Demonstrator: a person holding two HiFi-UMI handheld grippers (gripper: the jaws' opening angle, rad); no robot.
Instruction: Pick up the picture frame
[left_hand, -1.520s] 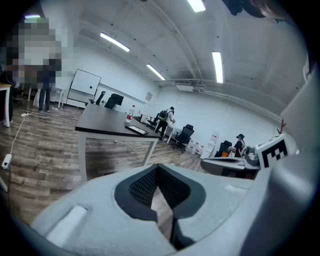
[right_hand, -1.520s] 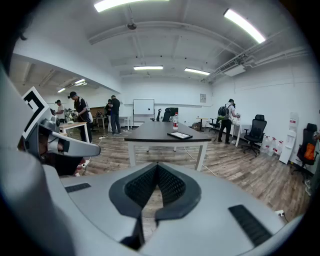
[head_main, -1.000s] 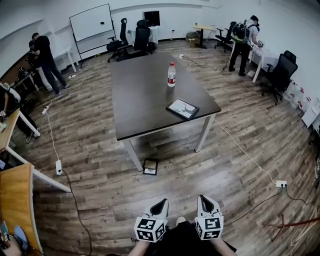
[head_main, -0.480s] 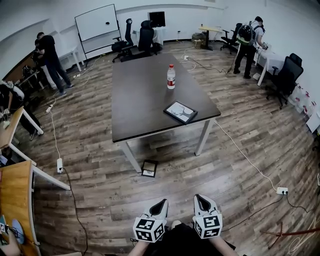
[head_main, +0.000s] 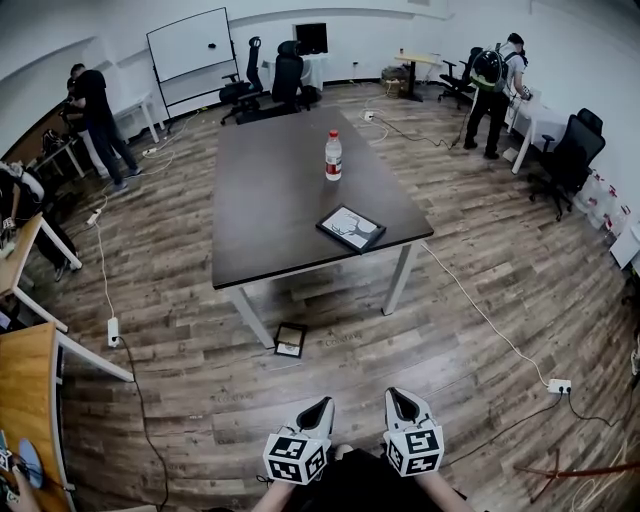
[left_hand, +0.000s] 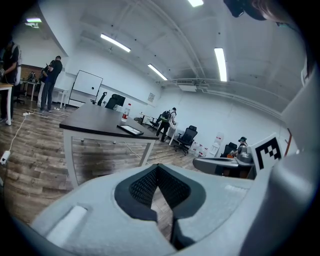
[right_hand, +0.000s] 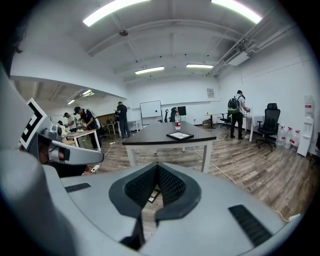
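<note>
the table (head_main: 290, 190) slid left in view, and the floor's picture frame (head_main: 290, 340) lay ahead, nearer our left gripper (head_main: 319, 409) than right gripper (head_main: 401, 401), both pressed together, empty.

Upright bottle (head_main: 333, 155) on dark table (head_main: 270, 210), whiteboard (head_main: 190, 45) beyond, perhaps a power strip (head_main: 113, 331) on wooden floor (head_main: 220, 400).

No legible text, brand, number or sign found.

Red label on bottle (head_main: 333, 155), toward twelve o'clock on table (head_main: 270, 200): print too small to read.

Square markers on cube (head_main: 297, 460) of left gripper (head_main: 322, 405) and cube (head_main: 416, 450) of right gripper (head_main: 398, 396), at six o'clock in head view: black-and-white patterns only, no letters or digits.

Whiteboard (head_main: 187, 43), at eleven o'clock: no writing made out.

Wall plaque (right_hand: 212, 93), at one o'clock in right gripper view: illegible.
</note>
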